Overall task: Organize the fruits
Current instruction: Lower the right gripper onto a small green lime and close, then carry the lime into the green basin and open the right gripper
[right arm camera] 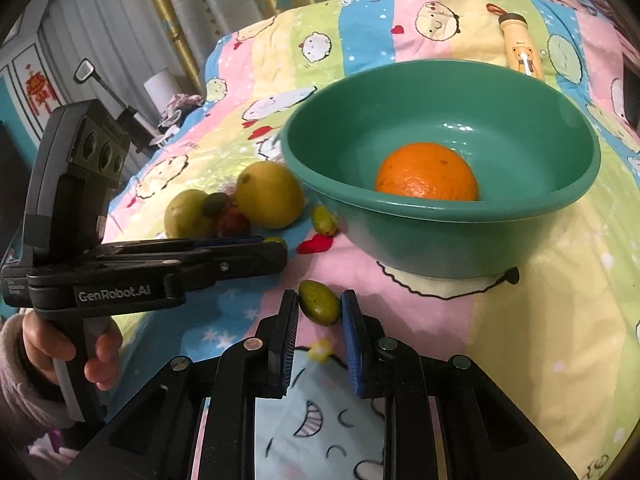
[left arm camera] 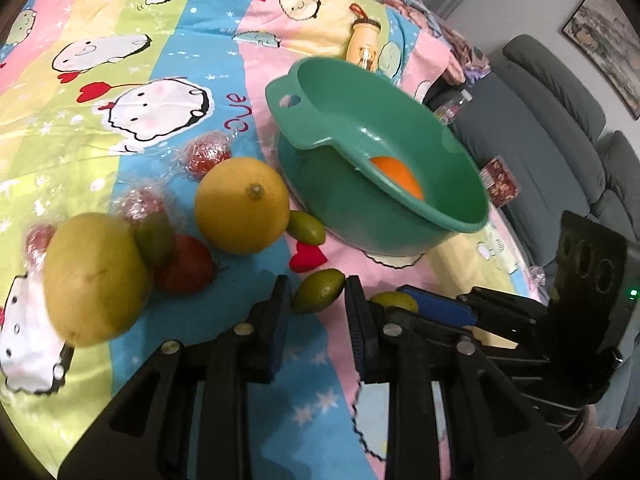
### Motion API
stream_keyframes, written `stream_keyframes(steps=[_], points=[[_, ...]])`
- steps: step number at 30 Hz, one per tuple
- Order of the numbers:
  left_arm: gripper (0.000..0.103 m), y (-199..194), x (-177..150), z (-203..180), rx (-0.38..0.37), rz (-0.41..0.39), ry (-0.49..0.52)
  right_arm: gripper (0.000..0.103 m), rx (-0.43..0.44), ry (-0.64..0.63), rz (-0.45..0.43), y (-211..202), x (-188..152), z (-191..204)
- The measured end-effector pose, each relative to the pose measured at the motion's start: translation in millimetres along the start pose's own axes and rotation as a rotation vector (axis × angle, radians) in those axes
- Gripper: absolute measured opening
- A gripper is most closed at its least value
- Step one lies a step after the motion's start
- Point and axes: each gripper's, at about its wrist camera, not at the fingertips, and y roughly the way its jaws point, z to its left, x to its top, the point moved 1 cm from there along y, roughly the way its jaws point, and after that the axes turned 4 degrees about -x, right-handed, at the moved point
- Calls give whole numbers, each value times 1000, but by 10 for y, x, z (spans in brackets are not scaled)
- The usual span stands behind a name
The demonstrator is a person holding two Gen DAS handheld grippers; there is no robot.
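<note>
Near the left edge of the striped cartoon-print cloth (left arm camera: pixel 192 40) a large yellow-green round fruit (left arm camera: pixel 96 276) is blurred; behind it a smooth red fruit (left arm camera: pixel 186 266) is half covered. Two red fruits in crinkled clear wrap (left arm camera: pixel 208 154) are hard to identify. Beside them sit a round yellow citrus fruit (left arm camera: pixel 242 206) and a loose green oval fruit (left arm camera: pixel 306 227).

The left gripper (left arm camera: pixel 318 285), gripped by a hand (right arm camera: pixel 68 344) whose sleeve is cut off at the frame edge, pinches a small green oval fruit (left arm camera: pixel 320 292) between its pads. The right gripper (right arm camera: pixel 319 300) pinches a second small green oval fruit (right arm camera: pixel 320 308), low over the cloth's near edge.

Further right the green plastic basin (right arm camera: pixel 440 236) holds a round orange (right arm camera: pixel 426 172), its lower part hidden by the rim. At the cloth's far right corner lies a cream bottle with a bear print (right arm camera: pixel 520 46).
</note>
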Motion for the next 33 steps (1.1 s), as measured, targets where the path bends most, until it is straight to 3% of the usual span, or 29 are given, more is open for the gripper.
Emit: stream_keyframes(steps=[6, 15, 33], points=[[26, -239, 15, -68, -37, -56, -23, 24, 19, -10, -26, -131, 24, 91], [26, -484, 130, -341, -61, -127, 44, 24, 28, -31, -112, -435, 157, 158], [26, -279, 638, -656, -56, -149, 166, 24, -46, 23, -224, -630, 445, -228]])
